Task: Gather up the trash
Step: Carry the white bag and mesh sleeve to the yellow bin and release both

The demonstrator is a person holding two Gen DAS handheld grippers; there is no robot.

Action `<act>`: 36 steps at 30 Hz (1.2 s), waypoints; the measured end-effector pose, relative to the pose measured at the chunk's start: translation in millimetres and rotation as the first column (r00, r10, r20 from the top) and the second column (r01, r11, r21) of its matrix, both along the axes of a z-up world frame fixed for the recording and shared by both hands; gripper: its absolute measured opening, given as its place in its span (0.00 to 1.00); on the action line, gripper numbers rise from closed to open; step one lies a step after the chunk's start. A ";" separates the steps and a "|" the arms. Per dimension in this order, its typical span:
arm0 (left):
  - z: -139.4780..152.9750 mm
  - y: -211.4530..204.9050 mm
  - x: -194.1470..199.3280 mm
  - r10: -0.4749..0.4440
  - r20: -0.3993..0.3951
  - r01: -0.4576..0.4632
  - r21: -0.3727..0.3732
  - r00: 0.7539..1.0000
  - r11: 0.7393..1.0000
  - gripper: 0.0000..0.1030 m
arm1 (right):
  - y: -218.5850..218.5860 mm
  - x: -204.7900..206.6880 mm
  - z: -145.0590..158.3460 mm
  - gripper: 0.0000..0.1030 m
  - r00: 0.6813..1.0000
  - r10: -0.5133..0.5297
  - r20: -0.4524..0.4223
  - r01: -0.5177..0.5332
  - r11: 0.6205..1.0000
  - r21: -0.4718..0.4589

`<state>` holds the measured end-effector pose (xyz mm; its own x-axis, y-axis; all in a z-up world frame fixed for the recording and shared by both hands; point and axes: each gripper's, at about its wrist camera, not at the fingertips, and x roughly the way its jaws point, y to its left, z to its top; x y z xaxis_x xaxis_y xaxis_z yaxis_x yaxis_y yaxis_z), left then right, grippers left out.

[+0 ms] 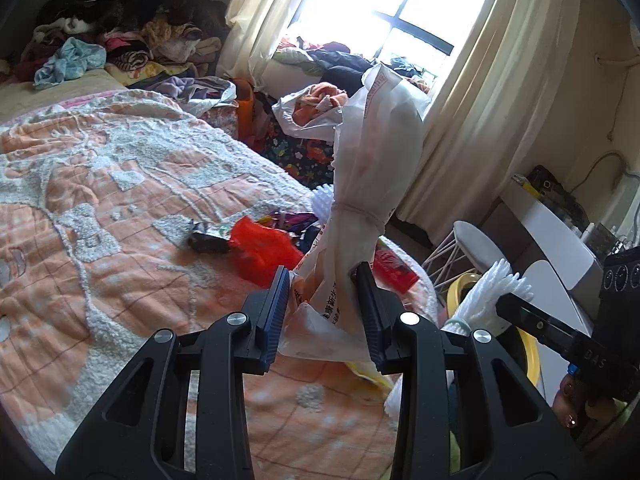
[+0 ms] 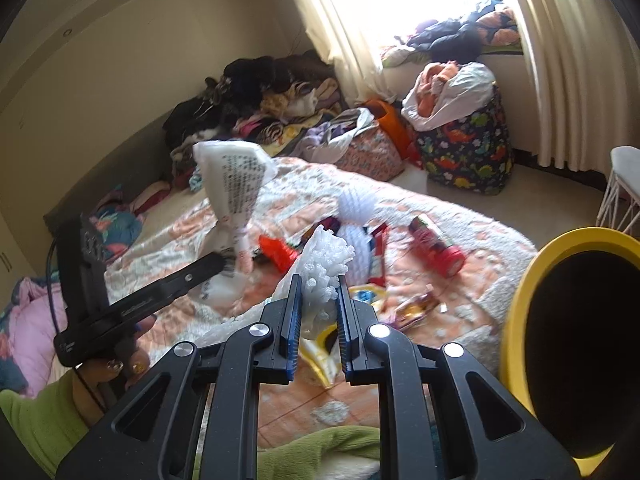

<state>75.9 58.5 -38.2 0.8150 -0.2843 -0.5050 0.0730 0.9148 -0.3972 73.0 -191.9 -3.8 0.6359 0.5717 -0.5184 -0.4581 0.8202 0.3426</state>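
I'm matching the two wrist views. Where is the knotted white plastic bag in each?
Left wrist: knotted white plastic bag stands centre, between the left tongs.
Right wrist: left of centre, raised over the bed.
Shared landmark: dinosaur-print bag under the window.

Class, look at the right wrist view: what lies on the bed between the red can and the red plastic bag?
Between the red can and the red plastic bag, the right wrist view shows a white foam net and a red-edged wrapper on the bedspread.
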 end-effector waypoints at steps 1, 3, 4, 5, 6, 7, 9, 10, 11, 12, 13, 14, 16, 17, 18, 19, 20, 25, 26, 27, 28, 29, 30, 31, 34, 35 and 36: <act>2.3 -3.9 0.2 -0.006 0.002 0.006 0.002 1.000 1.000 0.27 | -3.5 -0.2 1.5 0.15 1.000 -0.009 0.002 0.009 1.000 0.002; 5.2 -10.0 -0.3 -0.019 0.007 0.019 0.005 1.000 1.000 0.27 | -12.7 0.2 4.4 0.15 1.000 -0.029 0.007 0.029 1.000 0.007; 7.5 -14.1 0.4 -0.027 0.008 0.027 0.009 1.000 1.000 0.27 | -16.1 1.4 5.1 0.15 0.999 -0.039 0.010 0.039 0.999 0.009; 8.6 -18.1 0.3 -0.033 0.010 0.033 0.013 0.999 0.999 0.27 | -21.4 1.2 6.7 0.15 0.998 -0.054 0.015 0.054 0.999 0.008; 10.3 -21.5 0.1 -0.039 0.014 0.039 0.014 0.999 0.999 0.26 | -23.9 0.0 7.8 0.15 0.998 -0.064 0.020 0.064 0.998 0.005; 12.4 -25.5 0.4 -0.048 0.017 0.048 0.013 0.999 0.999 0.26 | -27.3 -0.4 8.6 0.15 0.997 -0.074 0.026 0.074 0.997 0.003; 15.4 -32.9 1.3 -0.059 0.019 0.058 0.015 0.998 0.998 0.26 | -35.6 -0.4 11.6 0.15 0.995 -0.098 0.036 0.098 0.995 0.000; 17.0 -36.8 2.1 -0.066 0.021 0.065 0.015 0.998 0.998 0.26 | -39.6 0.1 12.4 0.15 0.993 -0.107 0.042 0.107 0.994 0.001; 18.0 -40.2 2.6 -0.073 0.022 0.073 0.016 0.997 0.997 0.26 | -44.2 -0.1 12.9 0.15 0.992 -0.116 0.048 0.116 0.993 0.002; 18.9 -43.6 2.9 -0.079 0.023 0.078 0.019 0.997 0.997 0.26 | -48.8 1.0 14.9 0.15 0.990 -0.129 0.056 0.129 0.992 -0.002; 20.1 -47.7 3.6 -0.086 0.024 0.085 0.023 0.996 0.996 0.26 | -51.8 0.8 15.0 0.15 0.988 -0.138 0.064 0.139 0.990 -0.006; 21.2 -51.5 4.3 -0.094 0.025 0.093 0.025 0.995 0.995 0.26 | -55.7 0.2 15.7 0.15 0.987 -0.148 0.070 0.149 0.989 -0.006; 22.7 -59.3 5.4 -0.110 0.026 0.109 0.030 0.994 0.994 0.26 | -66.5 0.7 16.4 0.15 0.983 -0.171 0.074 0.171 0.985 -0.001; 23.6 -62.6 5.6 -0.117 0.027 0.116 0.033 0.993 0.993 0.26 | -70.9 1.6 17.2 0.15 0.980 -0.181 0.077 0.182 0.983 0.001; 24.6 -66.8 5.7 -0.123 0.028 0.122 0.037 0.992 0.992 0.26 | -74.2 -0.3 17.0 0.15 0.978 -0.190 0.081 0.190 0.982 0.003; 25.4 -71.9 6.6 -0.133 0.028 0.132 0.042 0.991 0.990 0.26 | -79.1 0.4 17.5 0.15 0.977 -0.196 0.084 0.197 0.980 0.007; 25.6 -75.1 7.0 -0.139 0.028 0.138 0.045 0.990 0.989 0.26 | -83.7 0.6 18.0 0.15 0.975 -0.203 0.086 0.203 0.979 0.011; 28.5 -94.5 9.7 -0.171 0.026 0.169 0.060 0.985 0.984 0.26 | -104.3 -0.6 19.2 0.15 0.963 -0.251 0.098 0.251 0.968 0.009; 28.7 -98.9 10.5 -0.178 0.024 0.176 0.063 0.984 0.982 0.26 | -108.5 -0.4 19.4 0.15 0.960 -0.260 0.100 0.261 0.965 0.006; 29.2 -102.5 10.8 -0.183 0.023 0.181 0.065 0.983 0.981 0.26 | -111.1 -1.9 18.8 0.15 0.956 -0.275 0.102 0.276 0.961 0.001; 28.9 -107.7 12.0 -0.192 0.019 0.190 0.068 0.981 0.979 0.26 | -114.5 -1.7 18.6 0.15 0.953 -0.285 0.101 0.287 0.958 -0.002; 29.0 -110.2 12.3 -0.198 0.018 0.197 0.070 0.980 0.978 0.26 | -118.2 -1.2 18.2 0.15 0.950 -0.295 0.100 0.297 0.955 -0.006; 28.6 -114.9 13.2 -0.206 0.015 0.205 0.074 0.978 0.976 0.26 | -121.4 -1.3 18.6 0.15 0.946 -0.309 0.101 0.311 0.950 -0.011; 28.2 -118.2 14.1 -0.212 0.012 0.211 0.079 0.977 0.974 0.26 | -124.8 -1.0 18.3 0.15 0.941 -0.321 0.104 0.324 0.946 -0.016; 27.1 -127.7 17.0 -0.230 0.003 0.229 0.086 0.973 0.970 0.26 | -136.8 -0.1 16.5 0.15 0.929 -0.355 0.103 0.359 0.933 -0.022; 26.8 -130.5 17.6 -0.234 0.001 0.233 0.089 0.972 0.968 0.26 | -141.8 0.4 15.7 0.15 0.926 -0.365 0.099 0.369 0.929 -0.021; 26.5 -132.8 18.7 -0.239 -0.001 0.238 0.091 0.971 0.967 0.26 | -145.8 0.9 15.3 0.15 0.922 -0.374 0.096 0.377 0.926 -0.022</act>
<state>94.6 -74.3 -11.8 0.7340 -0.4247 -0.5300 0.2969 0.9025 -0.3121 73.9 -337.8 11.4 0.8444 0.2623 -0.4671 -0.1408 0.9499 0.2789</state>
